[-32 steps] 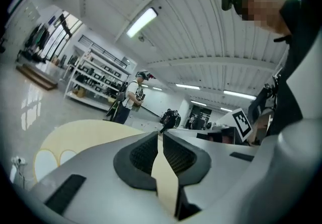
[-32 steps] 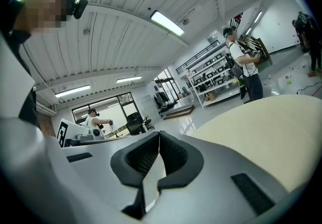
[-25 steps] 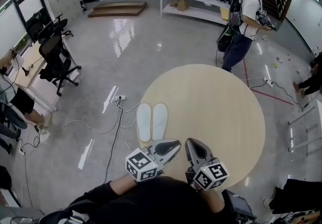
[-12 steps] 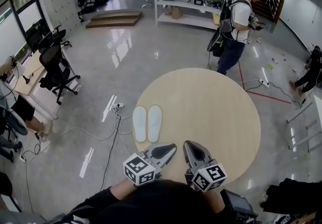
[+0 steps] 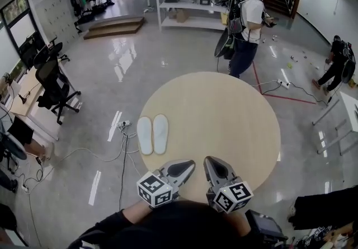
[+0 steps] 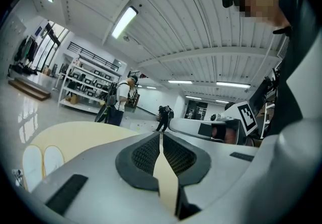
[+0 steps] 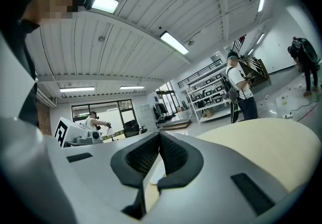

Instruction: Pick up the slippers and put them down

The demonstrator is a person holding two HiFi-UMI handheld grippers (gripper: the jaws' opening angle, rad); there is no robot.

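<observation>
- Since each one's jaws are pressed together with nothing between them, the left tool [image 5: 189, 163] and the right tool [image 5: 210, 160] carry nothing. They are held side by side over the near edge of the round table [image 5: 235, 113], close to the person's body.
- White slippers [image 5: 152, 134] lie flat as a neat pair, side by side, at the table's left edge, to the far left of both tools and apart from them.
- Such a layout fits two stages alike: a pair waiting to be lifted, or a pair already set down and let go.
- Lying flush on the wood, the thin slippers likely offer only their rims for a pinch.
</observation>
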